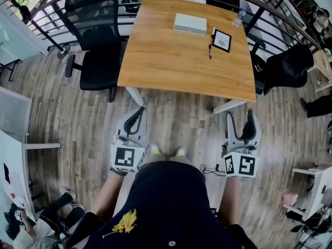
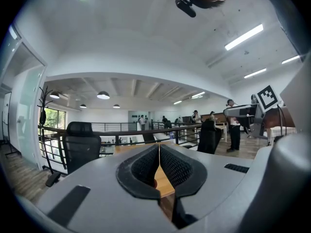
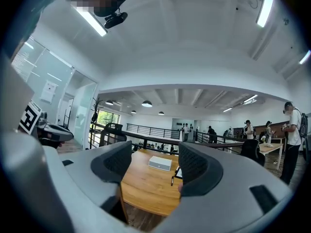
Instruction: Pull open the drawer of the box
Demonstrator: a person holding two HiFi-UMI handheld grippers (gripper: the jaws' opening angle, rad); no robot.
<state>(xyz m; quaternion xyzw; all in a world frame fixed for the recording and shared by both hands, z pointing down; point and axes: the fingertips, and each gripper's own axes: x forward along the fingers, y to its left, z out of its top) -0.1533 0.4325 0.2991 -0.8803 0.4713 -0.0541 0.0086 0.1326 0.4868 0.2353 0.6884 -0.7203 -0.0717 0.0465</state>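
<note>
0 contact is made: box (image 1: 190,24) is seen far across desk (image 1: 155,71), well apart from both grippers; left gripper (image 2: 159,166) is closed, empty; right gripper (image 3: 154,168) is spread wide, empty. Approach is judged in hand; drawer front must be reached next.

The desk (image 1: 171,69) is bare wood from its near edge up to the box (image 1: 190,24) by the far edge. Just right of the box lie a pen (image 1: 210,51) and a framed card (image 1: 222,40), and a bottle (image 1: 238,18) stands at the far right corner. An office chair (image 1: 96,45) crowds the left edge.
</note>
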